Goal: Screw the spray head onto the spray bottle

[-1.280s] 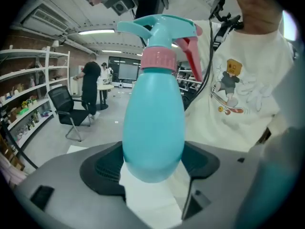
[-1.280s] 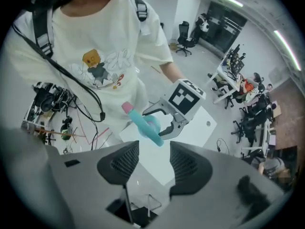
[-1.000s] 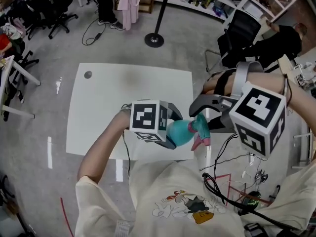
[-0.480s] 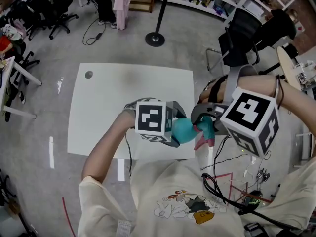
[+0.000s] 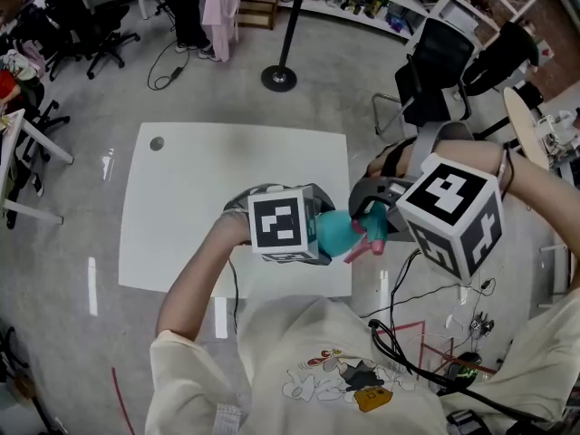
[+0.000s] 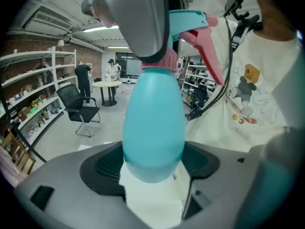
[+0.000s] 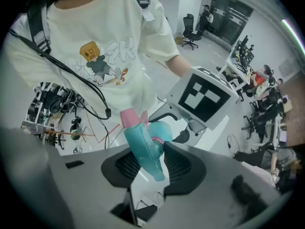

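Note:
In the head view my left gripper (image 5: 322,234) is shut on a teal spray bottle (image 5: 335,234), held above the near edge of the white table (image 5: 181,207). In the left gripper view the bottle (image 6: 153,128) stands between the pads with its teal spray head (image 6: 188,20) and pink trigger (image 6: 205,51) on top. My right gripper (image 5: 370,208) comes down over the spray head (image 5: 370,225). Its jaws have just been closing, with the head between them. In the right gripper view the spray head (image 7: 145,149) sits gripped between the pads, the bottle (image 7: 163,130) behind it.
A black office chair (image 5: 435,62) and a stanchion base (image 5: 278,78) stand beyond the table. Cables (image 5: 426,352) lie on the floor at the lower right. More office chairs (image 5: 82,16) are at the upper left.
My right gripper has moved left and down onto the spray head, and its jaws have narrowed around it. The left gripper and bottle have barely shifted.

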The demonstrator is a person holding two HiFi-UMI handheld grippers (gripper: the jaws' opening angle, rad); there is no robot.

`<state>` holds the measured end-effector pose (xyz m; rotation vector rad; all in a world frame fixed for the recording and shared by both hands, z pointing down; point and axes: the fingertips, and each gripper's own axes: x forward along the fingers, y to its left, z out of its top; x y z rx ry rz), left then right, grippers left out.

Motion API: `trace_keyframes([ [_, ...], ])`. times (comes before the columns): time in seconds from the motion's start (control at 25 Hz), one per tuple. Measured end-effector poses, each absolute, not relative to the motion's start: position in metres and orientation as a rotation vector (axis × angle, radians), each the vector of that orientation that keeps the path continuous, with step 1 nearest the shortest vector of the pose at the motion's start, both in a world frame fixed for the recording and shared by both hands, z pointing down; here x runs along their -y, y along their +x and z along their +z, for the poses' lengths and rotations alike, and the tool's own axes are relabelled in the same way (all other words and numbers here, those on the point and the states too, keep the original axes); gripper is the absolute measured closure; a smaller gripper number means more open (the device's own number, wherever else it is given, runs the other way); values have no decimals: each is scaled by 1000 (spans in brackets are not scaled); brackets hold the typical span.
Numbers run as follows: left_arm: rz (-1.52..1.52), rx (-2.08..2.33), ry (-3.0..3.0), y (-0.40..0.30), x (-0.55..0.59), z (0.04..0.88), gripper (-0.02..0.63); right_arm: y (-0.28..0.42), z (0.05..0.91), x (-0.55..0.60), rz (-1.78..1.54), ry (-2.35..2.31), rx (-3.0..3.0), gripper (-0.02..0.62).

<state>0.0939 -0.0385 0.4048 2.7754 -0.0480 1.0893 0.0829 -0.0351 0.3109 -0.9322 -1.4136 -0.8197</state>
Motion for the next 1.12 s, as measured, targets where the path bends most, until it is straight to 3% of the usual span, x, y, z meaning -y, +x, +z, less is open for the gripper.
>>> trace_keyframes([
  [0.64,1132,795,2562,103,89,417,227,96,323,76,-528,-552,1551,466],
  [1.12,986,1124,2432,95,108,421,227,90,324,98,-263,-260,1620,466],
])
